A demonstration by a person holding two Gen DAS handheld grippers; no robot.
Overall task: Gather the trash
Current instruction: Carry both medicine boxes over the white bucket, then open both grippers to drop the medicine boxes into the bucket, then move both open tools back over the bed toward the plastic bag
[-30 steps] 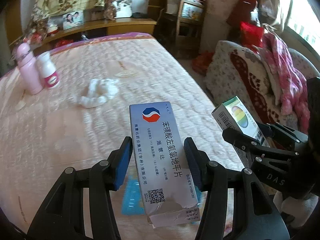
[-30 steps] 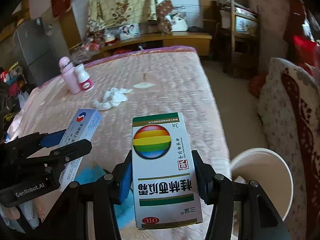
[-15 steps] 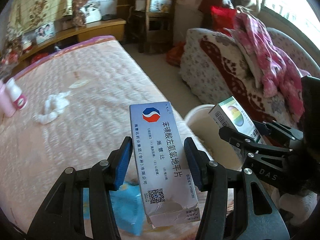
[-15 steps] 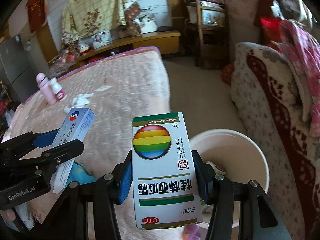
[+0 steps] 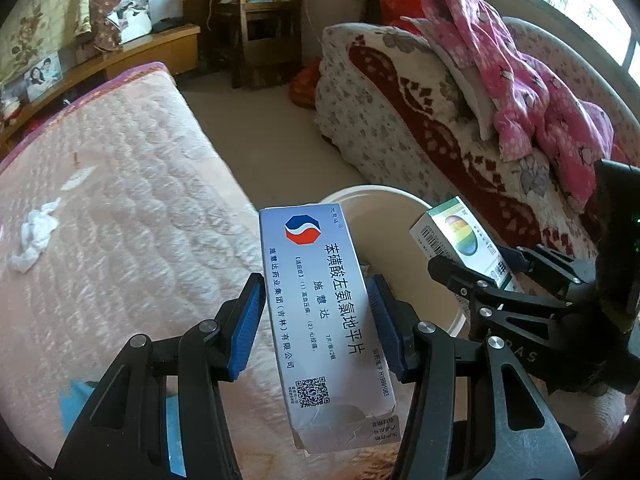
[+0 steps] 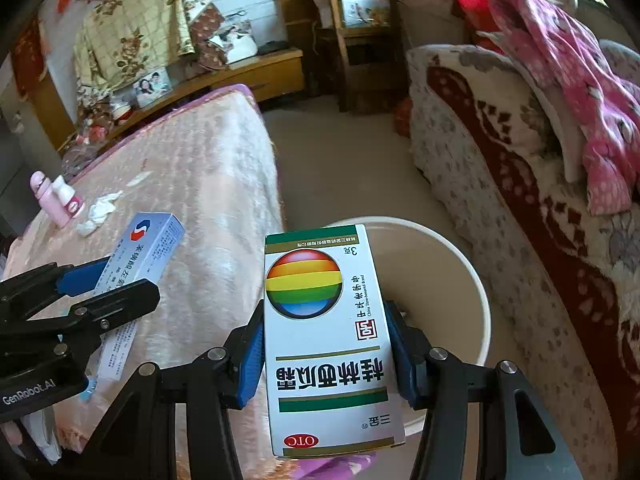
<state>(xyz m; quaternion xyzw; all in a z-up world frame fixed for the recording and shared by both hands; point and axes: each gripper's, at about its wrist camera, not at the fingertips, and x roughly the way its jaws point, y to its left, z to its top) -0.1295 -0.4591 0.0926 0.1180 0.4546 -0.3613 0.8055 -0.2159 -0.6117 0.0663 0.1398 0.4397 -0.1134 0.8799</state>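
Rainbow-ball medicine carton [image 6: 328, 336], white and green

Daylight pours in from the window [image 5: 568, 4] at upper right, blown out white; the bed [image 5: 120, 208] glows softly. Fisheye bends the edges, dark corners vignette, details stay fairly sharp.

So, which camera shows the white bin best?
The right wrist view: the bin shows most of its rim and inner wall behind the rainbow box. In the left wrist view the blue box and right tongs cover much of it.
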